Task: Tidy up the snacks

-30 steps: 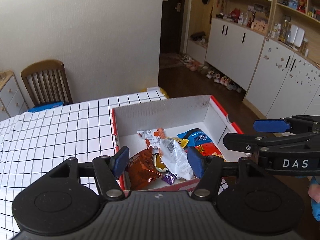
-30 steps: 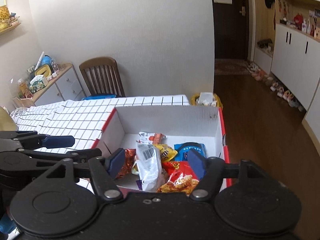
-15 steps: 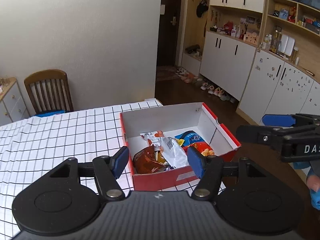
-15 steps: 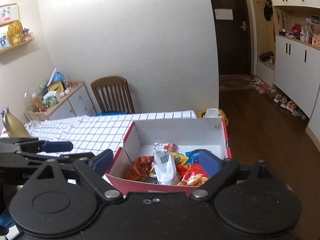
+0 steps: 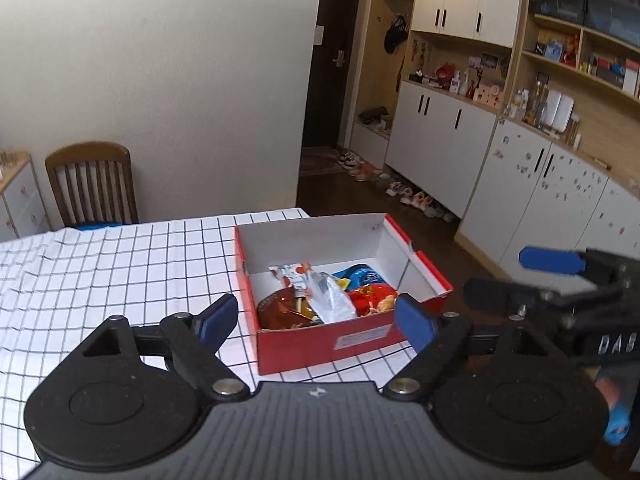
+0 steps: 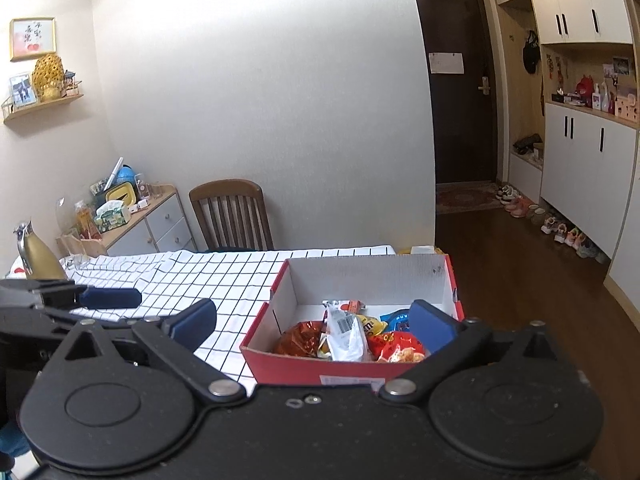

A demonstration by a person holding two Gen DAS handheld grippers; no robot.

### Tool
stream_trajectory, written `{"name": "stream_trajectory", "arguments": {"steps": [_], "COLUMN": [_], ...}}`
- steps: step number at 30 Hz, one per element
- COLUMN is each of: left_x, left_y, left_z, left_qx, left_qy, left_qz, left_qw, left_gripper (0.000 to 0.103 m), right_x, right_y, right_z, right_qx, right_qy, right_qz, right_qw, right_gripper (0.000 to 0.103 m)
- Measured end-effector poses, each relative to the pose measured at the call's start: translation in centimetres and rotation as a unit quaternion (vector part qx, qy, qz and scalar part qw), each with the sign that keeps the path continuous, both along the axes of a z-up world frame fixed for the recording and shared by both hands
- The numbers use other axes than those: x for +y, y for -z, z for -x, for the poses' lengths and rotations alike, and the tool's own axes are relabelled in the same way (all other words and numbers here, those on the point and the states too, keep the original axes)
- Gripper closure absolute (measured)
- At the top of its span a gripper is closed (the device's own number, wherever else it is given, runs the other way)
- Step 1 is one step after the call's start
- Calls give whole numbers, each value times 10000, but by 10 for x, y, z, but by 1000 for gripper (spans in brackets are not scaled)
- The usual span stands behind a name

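A: Where are the snacks?

B: In the red box (image 5: pixel 320 344), white inside, which sits on the desk (image 5: pixel 120 264) near its far right corner, on a white cloth with a black grid. A brown foil packet (image 6: pixel 300 340) lies at the left, a silver-white packet (image 6: pixel 346 336) stands in the middle, a red packet (image 6: pixel 396 346) sits at the right, and a yellow one (image 6: pixel 370 324) and a blue one (image 6: pixel 396 318) lie behind them.

A: And the left gripper (image 5: pixel 316 320)?

B: Its jaws have just been opening and now stand wide, with nothing between the blue pads. The box shows in the gap, farther off and untouched.

A: The right gripper (image 6: pixel 312 322)?

B: The same: its jaws have just been opening, they are spread very wide and hold nothing. It hangs short of the box's near wall. In the left wrist view it shows at the right edge, past the edge of the desk.

A: Anything else nearby?

B: A wooden chair (image 6: pixel 232 216) stands against the wall behind the desk, and a gold bottle (image 6: pixel 36 252) stands at the desk's far left.
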State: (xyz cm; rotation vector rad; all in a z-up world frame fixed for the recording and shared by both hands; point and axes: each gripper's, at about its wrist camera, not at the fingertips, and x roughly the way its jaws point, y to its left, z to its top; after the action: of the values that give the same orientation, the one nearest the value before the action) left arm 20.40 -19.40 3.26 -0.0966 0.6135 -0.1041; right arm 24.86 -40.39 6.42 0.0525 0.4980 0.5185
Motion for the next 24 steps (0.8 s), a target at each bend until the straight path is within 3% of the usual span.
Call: {"name": "stream_trajectory", "arguments": {"steps": [8, 24], "left_x": [2, 3], "left_y": [-3, -17], "left_z": [1, -1], "left_qx": [72, 84], "left_qy": [-72, -86], "left_qz": [145, 130], "left_qw": [9998, 9998], "left_gripper": [14, 14], "right_x": [2, 1], "right_y": [-2, -9], "right_z": [20, 15], "right_qx": [-81, -48], "right_qy": [59, 215], "right_qz": [44, -18], "right_qw": [9999, 9998], "right_gripper": [0, 0]}}
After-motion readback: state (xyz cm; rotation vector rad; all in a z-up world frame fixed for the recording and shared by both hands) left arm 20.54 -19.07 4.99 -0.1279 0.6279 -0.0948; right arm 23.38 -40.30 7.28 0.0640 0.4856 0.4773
